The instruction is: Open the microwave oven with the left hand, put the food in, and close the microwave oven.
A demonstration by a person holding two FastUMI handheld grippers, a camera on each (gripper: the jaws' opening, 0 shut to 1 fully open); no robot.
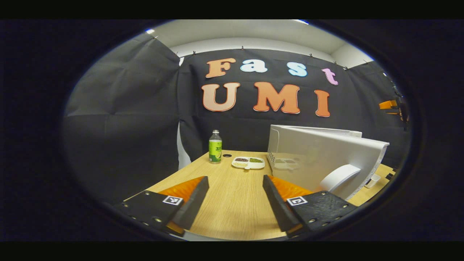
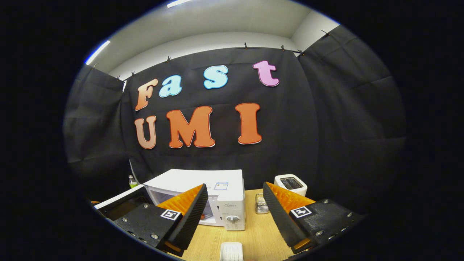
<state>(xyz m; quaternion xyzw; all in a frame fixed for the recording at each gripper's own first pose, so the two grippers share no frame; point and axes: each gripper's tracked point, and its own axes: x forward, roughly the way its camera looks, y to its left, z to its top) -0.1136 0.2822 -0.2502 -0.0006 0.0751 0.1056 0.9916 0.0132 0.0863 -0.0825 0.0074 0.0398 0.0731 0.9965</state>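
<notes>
The white microwave [image 2: 217, 183] stands on the wooden table with its door [image 2: 115, 200] swung open to the left. In the left gripper view the open door [image 1: 319, 152] faces me at the right, its curved handle [image 1: 339, 175] near my right finger. A white divided plate of food [image 1: 248, 162] lies on the table beyond my left gripper [image 1: 235, 179], left of the door. That gripper is open and holds nothing. My right gripper [image 2: 235, 186] is open too, hanging empty in front of the microwave's control panel [image 2: 232, 214].
A green bottle [image 1: 215, 146] stands behind the plate near the table's far edge. Right of the microwave sit a white toaster [image 2: 290, 184] and a small metal holder [image 2: 261, 203]. A white ribbed object [image 2: 231, 251] lies at the near table edge.
</notes>
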